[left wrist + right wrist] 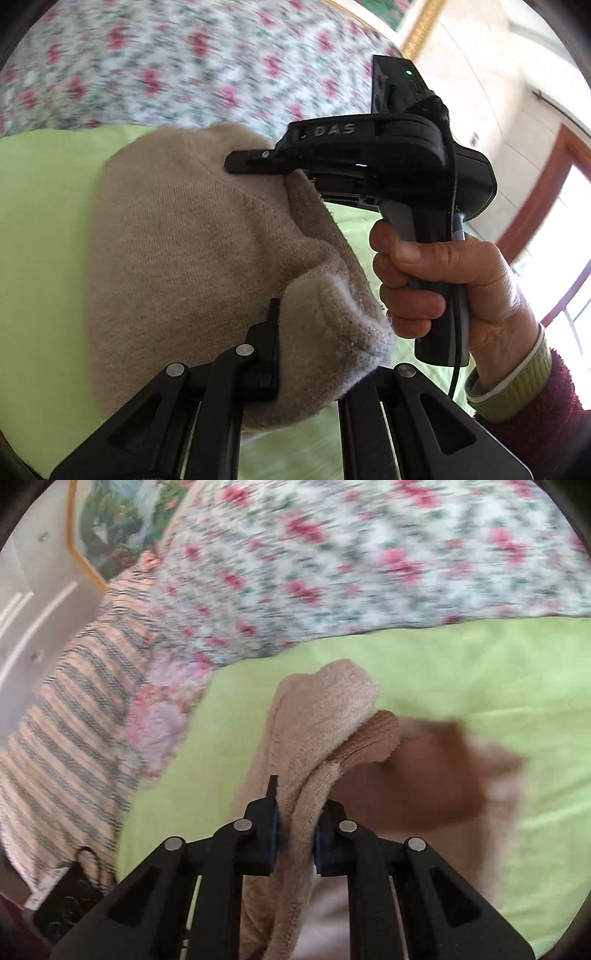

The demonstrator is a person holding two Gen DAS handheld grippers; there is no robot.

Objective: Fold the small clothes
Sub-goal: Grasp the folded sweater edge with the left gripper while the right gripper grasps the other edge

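While both grippers pinch the beige garment, hand grips upright.

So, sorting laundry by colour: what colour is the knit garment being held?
Beige; the knit garment shows best in the left wrist view.

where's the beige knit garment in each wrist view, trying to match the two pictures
Left wrist view: the beige knit garment fills the centre, pinched by the left gripper below and the right gripper above.
Right wrist view: it hangs at centre, clamped in the right gripper.
Shared landmark: the green sheet behind it.
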